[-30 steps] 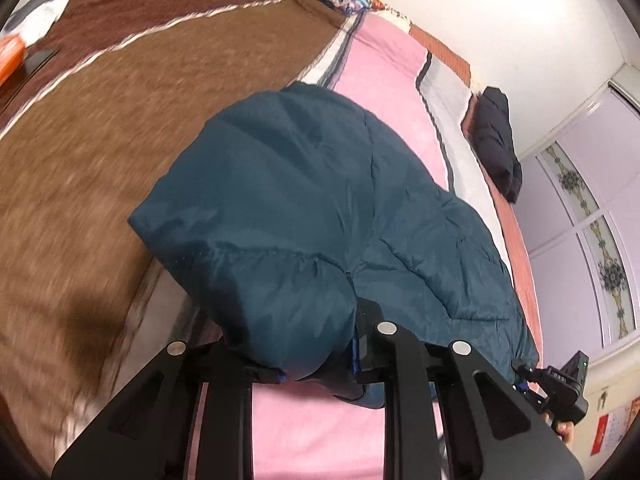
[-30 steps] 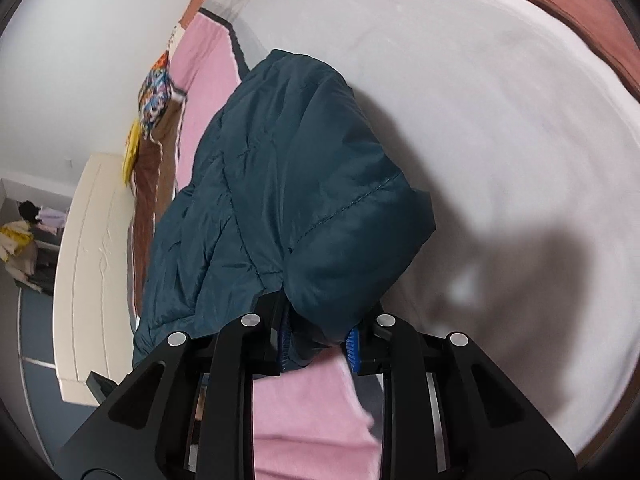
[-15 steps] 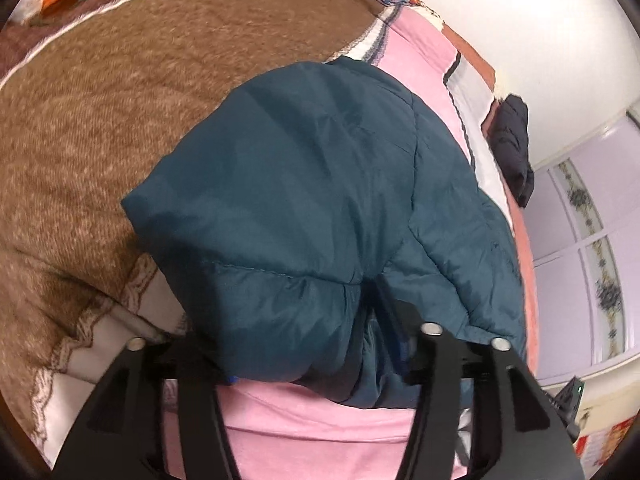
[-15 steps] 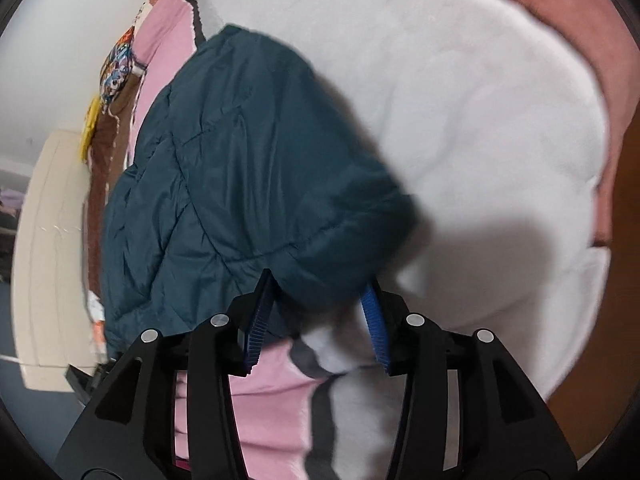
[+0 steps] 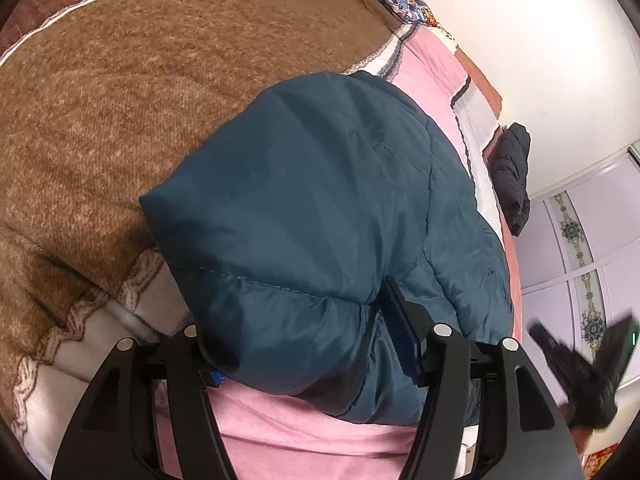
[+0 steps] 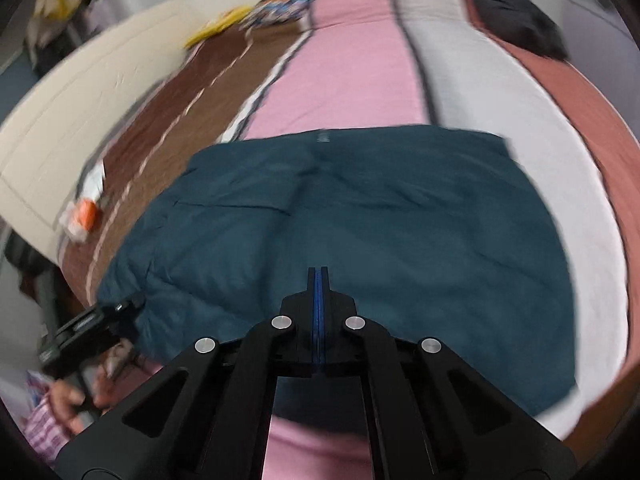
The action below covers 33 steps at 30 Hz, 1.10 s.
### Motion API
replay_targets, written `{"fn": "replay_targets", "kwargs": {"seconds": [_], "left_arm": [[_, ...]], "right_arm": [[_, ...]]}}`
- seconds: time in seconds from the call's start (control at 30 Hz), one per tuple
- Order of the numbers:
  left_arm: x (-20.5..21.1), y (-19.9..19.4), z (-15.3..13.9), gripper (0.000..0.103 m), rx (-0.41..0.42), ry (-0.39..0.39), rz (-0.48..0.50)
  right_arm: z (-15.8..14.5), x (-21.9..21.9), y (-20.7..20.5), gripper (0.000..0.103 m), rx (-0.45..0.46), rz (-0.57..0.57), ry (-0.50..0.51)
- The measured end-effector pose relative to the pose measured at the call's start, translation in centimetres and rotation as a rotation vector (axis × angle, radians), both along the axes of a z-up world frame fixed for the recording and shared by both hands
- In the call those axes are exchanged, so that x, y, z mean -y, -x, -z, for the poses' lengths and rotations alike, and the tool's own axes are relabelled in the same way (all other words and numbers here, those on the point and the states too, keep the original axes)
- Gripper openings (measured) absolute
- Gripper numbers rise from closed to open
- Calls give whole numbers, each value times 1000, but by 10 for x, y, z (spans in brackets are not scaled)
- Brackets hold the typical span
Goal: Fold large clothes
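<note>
A dark teal padded jacket point(image 6: 352, 240) lies folded on the bed and also fills the left wrist view point(image 5: 320, 216). My left gripper point(image 5: 304, 344) is open, its fingers spread wide around the jacket's near folded edge. My right gripper point(image 6: 319, 276) is shut and empty, raised above the jacket's near side. The right gripper shows blurred at the right edge of the left wrist view point(image 5: 584, 364). The left gripper shows at the jacket's left corner in the right wrist view point(image 6: 92, 324).
The bed has a pink, white and rust striped cover point(image 6: 352, 72) and a brown blanket point(image 5: 120, 92) on the left. A black garment point(image 5: 514, 172) lies at the far side. A patterned pillow point(image 6: 284, 0) and an orange packet point(image 6: 84, 216) lie near the headboard.
Both grippers let go of the jacket. The left jaws opened wide at the fold. The right gripper pulled up and back, swung around and closed empty.
</note>
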State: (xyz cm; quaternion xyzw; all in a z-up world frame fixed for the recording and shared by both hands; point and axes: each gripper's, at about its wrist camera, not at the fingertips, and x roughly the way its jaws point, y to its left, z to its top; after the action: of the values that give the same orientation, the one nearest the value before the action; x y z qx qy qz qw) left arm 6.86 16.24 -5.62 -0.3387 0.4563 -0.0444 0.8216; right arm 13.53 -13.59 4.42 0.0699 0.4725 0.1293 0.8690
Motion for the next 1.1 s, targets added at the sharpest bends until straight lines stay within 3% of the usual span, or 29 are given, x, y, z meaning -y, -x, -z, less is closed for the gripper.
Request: {"fn": "replay_targets", "kwargs": {"seconds": [0.13, 0.23, 0.4, 0.97, 1.1], "left_arm": [[0, -4, -3, 61, -1, 1, -9], [-2, -4, -2, 61, 4, 10, -4], [2, -6, -3, 61, 11, -13, 9], [10, -12, -5, 61, -11, -67, -5], [15, -13, -7, 44, 7, -83, 8]], "right_arm": [[26, -33, -30, 0, -51, -41, 73], [50, -36, -31, 0, -112, -54, 101], [74, -27, -35, 1, -172, -34, 61], [95, -47, -30, 0, -151, -50, 133], [97, -41, -31, 0, -163, -35, 87]]}}
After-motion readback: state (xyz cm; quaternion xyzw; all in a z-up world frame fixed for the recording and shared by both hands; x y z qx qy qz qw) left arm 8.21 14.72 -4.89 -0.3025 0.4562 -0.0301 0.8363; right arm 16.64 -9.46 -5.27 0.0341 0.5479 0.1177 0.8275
